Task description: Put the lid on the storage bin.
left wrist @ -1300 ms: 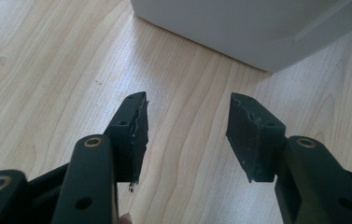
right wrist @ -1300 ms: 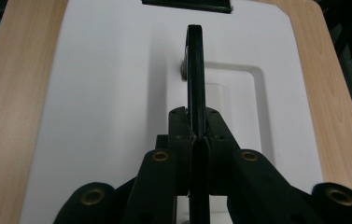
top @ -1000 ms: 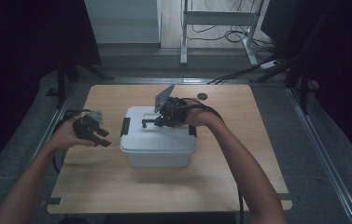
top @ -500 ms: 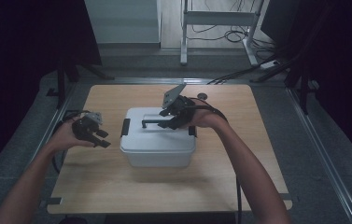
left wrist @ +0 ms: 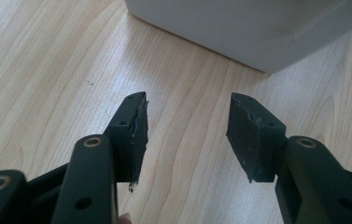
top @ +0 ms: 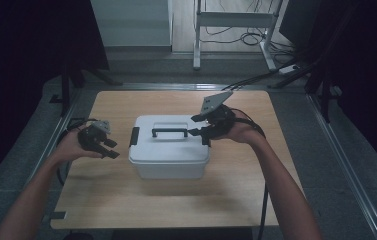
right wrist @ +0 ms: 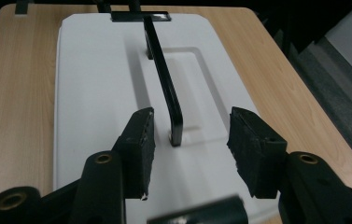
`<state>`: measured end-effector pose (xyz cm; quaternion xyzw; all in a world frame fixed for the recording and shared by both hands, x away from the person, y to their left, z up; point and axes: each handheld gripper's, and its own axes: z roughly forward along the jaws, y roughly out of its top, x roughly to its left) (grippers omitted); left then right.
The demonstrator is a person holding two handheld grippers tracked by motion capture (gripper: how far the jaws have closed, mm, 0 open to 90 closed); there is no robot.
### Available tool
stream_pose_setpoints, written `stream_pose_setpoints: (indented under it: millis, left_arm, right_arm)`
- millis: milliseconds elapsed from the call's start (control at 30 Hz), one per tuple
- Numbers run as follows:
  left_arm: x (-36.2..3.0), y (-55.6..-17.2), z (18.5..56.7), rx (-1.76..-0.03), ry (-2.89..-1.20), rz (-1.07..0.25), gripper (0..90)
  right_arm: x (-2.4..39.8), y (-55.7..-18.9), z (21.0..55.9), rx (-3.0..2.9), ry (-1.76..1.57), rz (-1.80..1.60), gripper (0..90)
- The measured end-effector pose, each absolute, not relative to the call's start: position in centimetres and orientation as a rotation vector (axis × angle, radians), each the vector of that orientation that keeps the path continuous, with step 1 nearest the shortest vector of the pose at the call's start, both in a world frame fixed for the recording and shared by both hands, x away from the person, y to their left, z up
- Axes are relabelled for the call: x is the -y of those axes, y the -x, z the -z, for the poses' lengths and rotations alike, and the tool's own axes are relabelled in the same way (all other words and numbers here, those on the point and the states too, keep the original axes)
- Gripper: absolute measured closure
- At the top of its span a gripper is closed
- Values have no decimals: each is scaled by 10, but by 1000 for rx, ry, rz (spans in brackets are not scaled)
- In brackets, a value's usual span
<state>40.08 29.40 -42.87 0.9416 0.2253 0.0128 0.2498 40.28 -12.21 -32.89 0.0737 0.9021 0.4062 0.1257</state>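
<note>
Right gripper (right wrist: pixel 190 135): your jaws have just been opening and stand apart, nothing pressed between them.
Black bar handle (right wrist: pixel 164 79): just ahead of those jaws, upright and free.
White lidded plastic box (top: pixel 168 145): closed on the wooden table (top: pixel 126 205); lifting seems still left.
Left gripper (left wrist: pixel 187 135): jaws apart, empty, box just beyond.

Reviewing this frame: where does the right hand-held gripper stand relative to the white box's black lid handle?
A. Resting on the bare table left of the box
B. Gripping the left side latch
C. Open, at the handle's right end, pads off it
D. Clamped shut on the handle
C: the right hand-held gripper has just been opening; its pads stand apart on either side of the black lid handle end on the white box, without touching it.
</note>
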Motion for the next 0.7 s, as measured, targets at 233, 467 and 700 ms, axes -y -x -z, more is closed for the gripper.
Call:
stream_pose_setpoints:
  millis: [233,467,700]
  left_arm:
    - [-293,-400,430,-614,-2555,-40,483]
    - [-297,-398,434,-628,-2539,-44,482]
    - [-300,-395,440,-631,-2526,-43,481]
  right_arm:
    - [158,-394,338,-2556,-328,-1253,496]
    - [192,-385,357,-2499,-458,-1296,480]
    - [215,-375,379,-2453,-560,-1336,471]
